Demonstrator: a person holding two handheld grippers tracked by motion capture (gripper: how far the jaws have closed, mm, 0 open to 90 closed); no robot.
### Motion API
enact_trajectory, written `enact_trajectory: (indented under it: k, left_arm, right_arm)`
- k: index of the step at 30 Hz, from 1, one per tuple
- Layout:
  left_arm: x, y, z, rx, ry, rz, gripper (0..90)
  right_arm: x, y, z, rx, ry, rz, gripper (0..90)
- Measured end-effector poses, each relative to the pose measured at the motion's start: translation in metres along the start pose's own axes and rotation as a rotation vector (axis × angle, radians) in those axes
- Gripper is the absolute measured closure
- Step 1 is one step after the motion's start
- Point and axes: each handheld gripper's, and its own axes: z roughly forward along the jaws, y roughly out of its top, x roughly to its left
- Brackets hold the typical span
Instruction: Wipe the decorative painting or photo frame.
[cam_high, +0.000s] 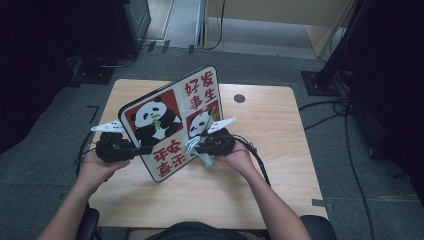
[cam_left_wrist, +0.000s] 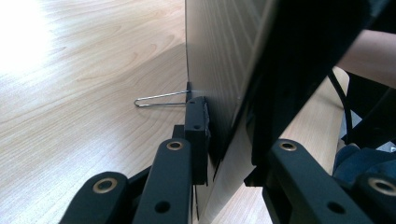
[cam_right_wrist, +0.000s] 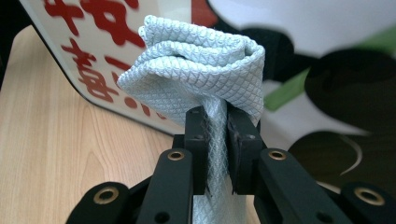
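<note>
**Panda board held upright while a cloth meets its face**

A person seated at a light wooden table holds a gripper in each hand. The left gripper is clenched on the left edge of a panda picture board, a rounded panel printed with two pandas and red Chinese characters. The board stands tilted on the table, its lower corner resting on the wood near the person and its printed face turned toward the camera in the high view. In the left gripper view the board's edge sits squeezed between the two black jaws, and a thin wire stand juts from the board's back, just above the tabletop.

The right gripper is clamped on a pale blue-grey cloth with a diamond weave. In the right gripper view the cloth is bunched into a wad above the jaws, with a strip of it pinched tightly between them and hanging below. The wad lies right at the board's printed face, near the red characters at its lower part; whether it actually touches the surface cannot be told.

A small dark round hole sits in the table's far right part, well apart from the board.
</note>
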Motion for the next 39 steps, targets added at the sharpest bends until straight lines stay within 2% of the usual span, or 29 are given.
enact_trajectory:
  k: [3, 7, 9, 11, 22, 25, 30, 38, 39]
  left_arm:
    - [0.000, 0.000, 0.000, 0.000, 0.000, 0.004, 77.2]
    - [0.000, 0.000, 0.000, 0.002, -0.006, -0.003, 77.1]
    - [0.000, 0.000, 0.000, 0.002, -0.007, -0.004, 77.0]
    - [0.000, 0.000, 0.000, 0.002, -0.007, -0.004, 77.0]
    - [0.000, 0.000, 0.000, -0.001, 0.001, 0.012, 76.8]
    - [0.000, 0.000, 0.000, -0.001, 0.002, 0.012, 76.8]
    - [0.000, 0.000, 0.000, -0.001, 0.003, 0.012, 76.7]
    - [0.000, 0.000, 0.000, -0.002, 0.003, 0.011, 76.7]
    - [0.000, 0.000, 0.000, -0.001, 0.002, 0.013, 76.6]
  right_arm:
    - [-0.001, -0.006, 0.004, 0.003, 0.000, 0.016, 80.5]
    - [-0.001, -0.015, 0.009, 0.040, -0.005, 0.031, 80.5]
    - [-0.002, -0.017, 0.011, 0.031, -0.001, 0.040, 80.4]
    - [-0.002, -0.018, 0.011, 0.032, 0.007, 0.060, 80.4]
    - [-0.003, -0.016, 0.008, 0.048, 0.015, 0.077, 80.6]
    - [0.000, -0.012, 0.003, 0.056, 0.009, 0.069, 80.7]
    - [0.002, -0.003, -0.008, 0.033, 0.010, 0.061, 80.8]
    - [0.009, 0.022, -0.027, -0.003, 0.015, 0.038, 80.8]
    - [0.011, 0.031, -0.033, -0.009, 0.011, 0.023, 80.8]
